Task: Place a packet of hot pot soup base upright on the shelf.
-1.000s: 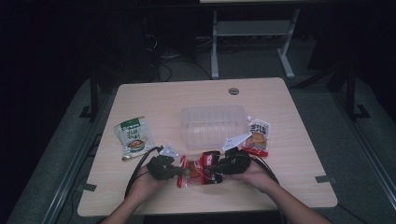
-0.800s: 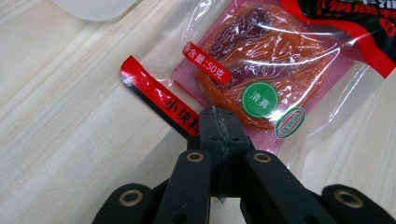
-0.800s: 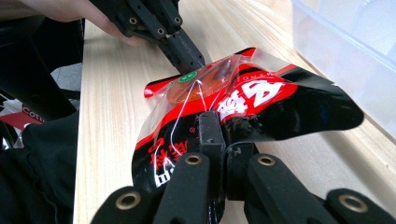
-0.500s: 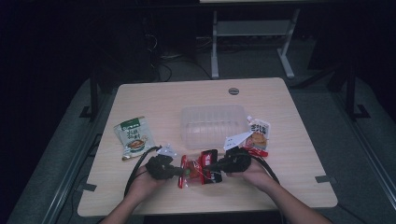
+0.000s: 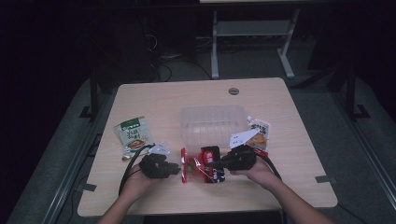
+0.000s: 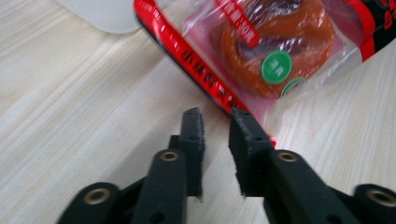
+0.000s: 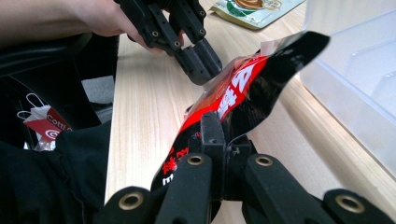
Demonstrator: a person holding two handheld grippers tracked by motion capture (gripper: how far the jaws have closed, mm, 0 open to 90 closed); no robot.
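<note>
Two grippers met over a wooden table, on which a clear plastic container stood at centre, a green-and-white packet lay to its left and a white-and-orange packet lay just beside its right end. Between the grippers, near the table's front edge, lay the red snack packet. The right gripper had its jaws clamped on one end of this packet, whose black-and-red film rose crumpled from between the pads toward the container. The left gripper had just been opening; its jaws stood slightly apart with a bare gap between them, their tips at the packet's red sealed edge, the right-hand tip touching or overlapping it. The packet's clear window, showing an orange-brown contents, lay just beyond those tips.
</note>
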